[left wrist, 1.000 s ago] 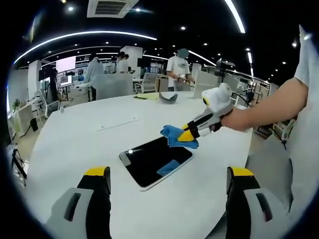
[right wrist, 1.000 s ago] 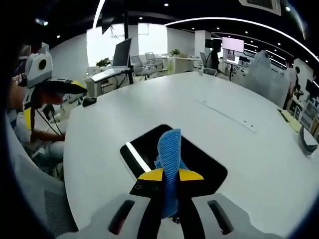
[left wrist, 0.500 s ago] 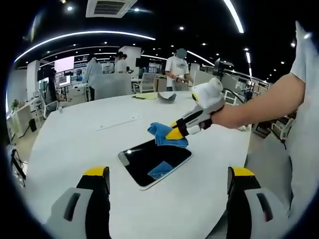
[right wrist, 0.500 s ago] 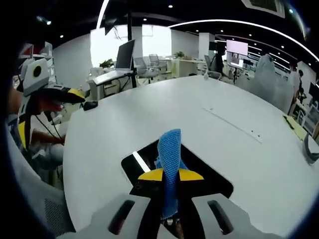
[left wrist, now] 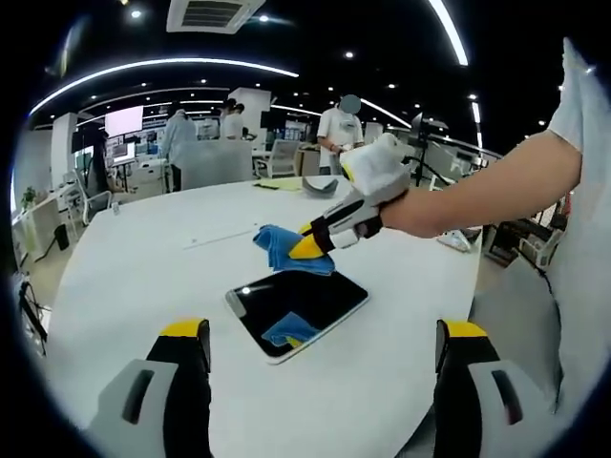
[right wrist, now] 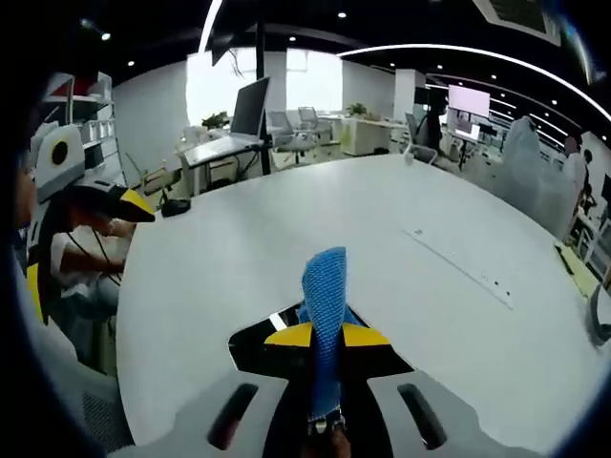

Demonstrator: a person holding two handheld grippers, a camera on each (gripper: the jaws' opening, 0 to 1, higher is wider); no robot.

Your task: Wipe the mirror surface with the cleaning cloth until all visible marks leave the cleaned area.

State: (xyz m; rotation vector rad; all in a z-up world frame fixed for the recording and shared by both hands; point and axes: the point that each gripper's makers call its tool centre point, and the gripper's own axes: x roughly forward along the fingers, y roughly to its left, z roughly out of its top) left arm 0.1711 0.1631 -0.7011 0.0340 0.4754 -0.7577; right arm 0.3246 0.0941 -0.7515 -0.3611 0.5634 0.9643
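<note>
Since the earlier frames, the right gripper (left wrist: 307, 243) has carried the blue cleaning cloth (left wrist: 282, 248) from the right part of the mirror (left wrist: 298, 307) toward its far edge, and the cloth now seems to hang slightly above the glass, though this is hard to judge. In the right gripper view its jaws are closed tightly on the cloth (right wrist: 325, 315), with the dark mirror (right wrist: 253, 348) lying flat on the white table (right wrist: 286, 239) just below. The left gripper (left wrist: 320, 358) stays near the table's close edge with its jaws wide apart and holding nothing.
</note>
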